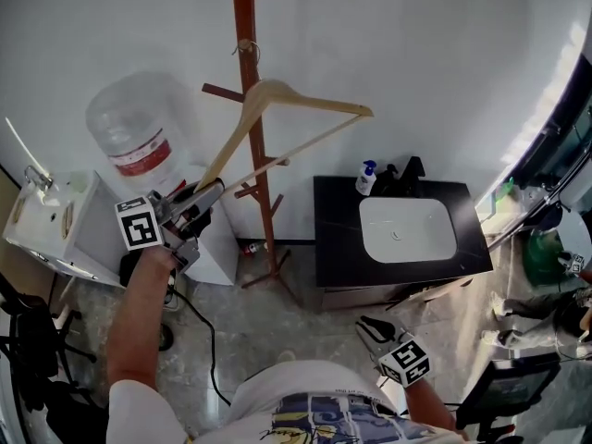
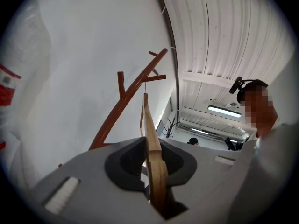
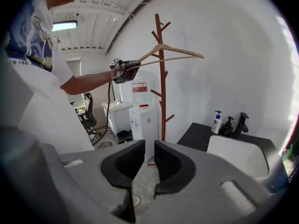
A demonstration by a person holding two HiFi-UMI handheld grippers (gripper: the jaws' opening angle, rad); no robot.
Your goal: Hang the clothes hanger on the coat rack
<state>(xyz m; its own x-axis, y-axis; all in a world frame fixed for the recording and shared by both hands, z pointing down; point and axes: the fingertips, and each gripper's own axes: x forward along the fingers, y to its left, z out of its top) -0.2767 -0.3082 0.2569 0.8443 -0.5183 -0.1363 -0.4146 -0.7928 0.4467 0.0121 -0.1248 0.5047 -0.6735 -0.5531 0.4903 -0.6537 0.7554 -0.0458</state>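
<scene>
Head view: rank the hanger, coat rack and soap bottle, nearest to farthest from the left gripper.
1. Hanger: clamped in the left gripper.
2. Coat rack: just right of the gripper, by the wall.
3. Soap bottle: farther right, on the black counter.

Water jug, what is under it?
A white cooler stands under the water jug. In the head view, the left gripper covers the spot where they meet.
</scene>
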